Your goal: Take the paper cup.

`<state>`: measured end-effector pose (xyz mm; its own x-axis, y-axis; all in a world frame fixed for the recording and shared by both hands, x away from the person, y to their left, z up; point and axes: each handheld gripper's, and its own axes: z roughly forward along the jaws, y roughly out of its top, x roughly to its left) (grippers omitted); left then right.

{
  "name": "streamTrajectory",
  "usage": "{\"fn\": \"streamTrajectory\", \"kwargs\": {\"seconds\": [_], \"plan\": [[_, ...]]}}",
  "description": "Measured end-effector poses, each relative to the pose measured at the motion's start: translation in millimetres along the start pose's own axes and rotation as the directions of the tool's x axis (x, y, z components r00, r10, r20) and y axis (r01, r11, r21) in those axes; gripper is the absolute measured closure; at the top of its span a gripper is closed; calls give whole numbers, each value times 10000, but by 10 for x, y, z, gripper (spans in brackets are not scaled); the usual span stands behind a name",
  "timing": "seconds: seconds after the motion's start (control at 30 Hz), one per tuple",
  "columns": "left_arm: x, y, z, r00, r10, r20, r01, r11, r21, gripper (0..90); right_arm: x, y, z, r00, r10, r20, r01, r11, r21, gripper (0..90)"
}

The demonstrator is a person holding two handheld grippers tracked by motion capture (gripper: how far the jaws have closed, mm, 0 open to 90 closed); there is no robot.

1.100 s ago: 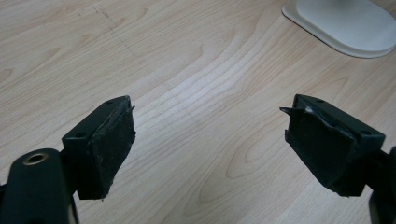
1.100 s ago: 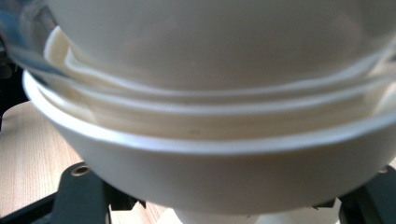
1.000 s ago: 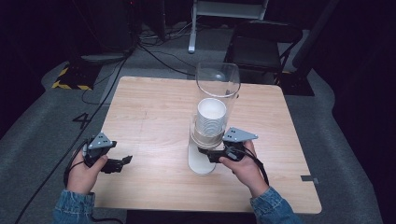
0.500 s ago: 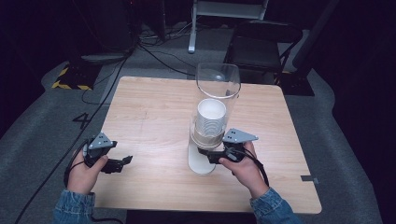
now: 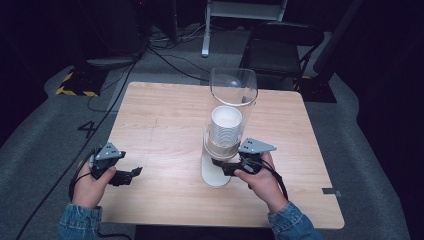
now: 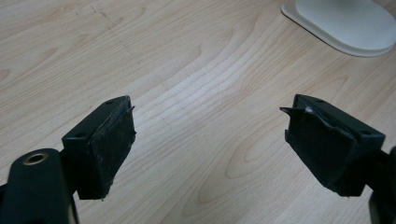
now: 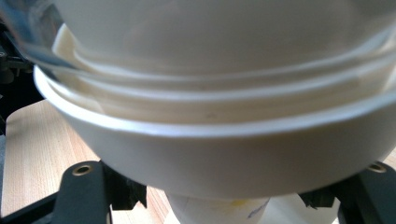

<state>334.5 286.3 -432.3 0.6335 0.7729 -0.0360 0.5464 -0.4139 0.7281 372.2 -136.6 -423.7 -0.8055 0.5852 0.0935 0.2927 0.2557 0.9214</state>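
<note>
A tall clear plastic cup holder [image 5: 233,107] with a stack of white paper cups [image 5: 226,125] inside stands on its white base [image 5: 212,175] in the middle of the pale wooden counter [image 5: 165,115]. The right gripper [image 5: 223,168] has its fingers clamped on the bottom cup [image 7: 219,212] that pokes out under the white ring. The left gripper [image 5: 131,175] rests near the counter's left edge, well apart from the holder, with its fingers [image 6: 112,140] wide apart and nothing between them.
</note>
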Motion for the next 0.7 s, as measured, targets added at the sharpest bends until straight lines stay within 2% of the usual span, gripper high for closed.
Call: {"fn": "streamTrajectory", "kwargs": {"seconds": [0.7], "plan": [[1,2,-3,10000,70,-37,-70,10000,9,157,36,-6,-12,9998,164,136,-165,9998,105,314]]}}
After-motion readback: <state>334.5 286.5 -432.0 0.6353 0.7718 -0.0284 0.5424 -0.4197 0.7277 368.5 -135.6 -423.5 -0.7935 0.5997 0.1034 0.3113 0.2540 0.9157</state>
